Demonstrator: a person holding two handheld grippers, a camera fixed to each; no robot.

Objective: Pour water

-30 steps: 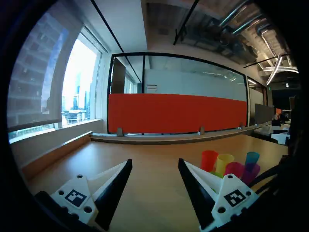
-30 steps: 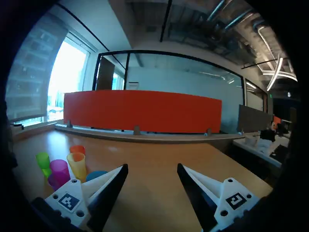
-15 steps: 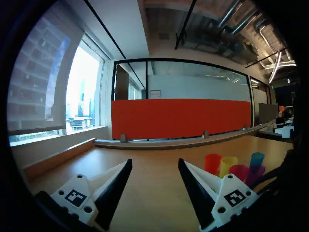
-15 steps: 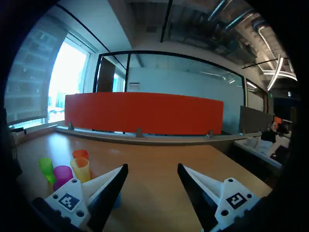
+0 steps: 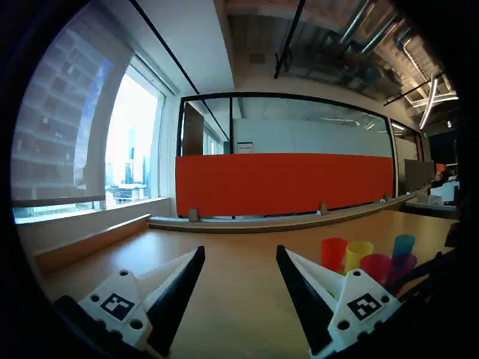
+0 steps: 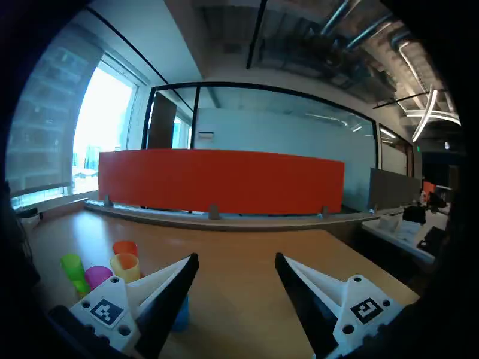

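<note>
Fingers (image 5: 177,289) of left gripper (image 5: 239,251) and right gripper (image 6: 236,258) spread, cups (image 5: 358,255) outside both gaps

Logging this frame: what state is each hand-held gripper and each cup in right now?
Left hand-held gripper: open, empty.
Right hand-held gripper: open, empty.
Red cup: upright.
Yellow cup: upright.
Pink cup: upright.
Blue cup: upright.
Green cup: upright.
Water in any cup: cannot tell.
</note>
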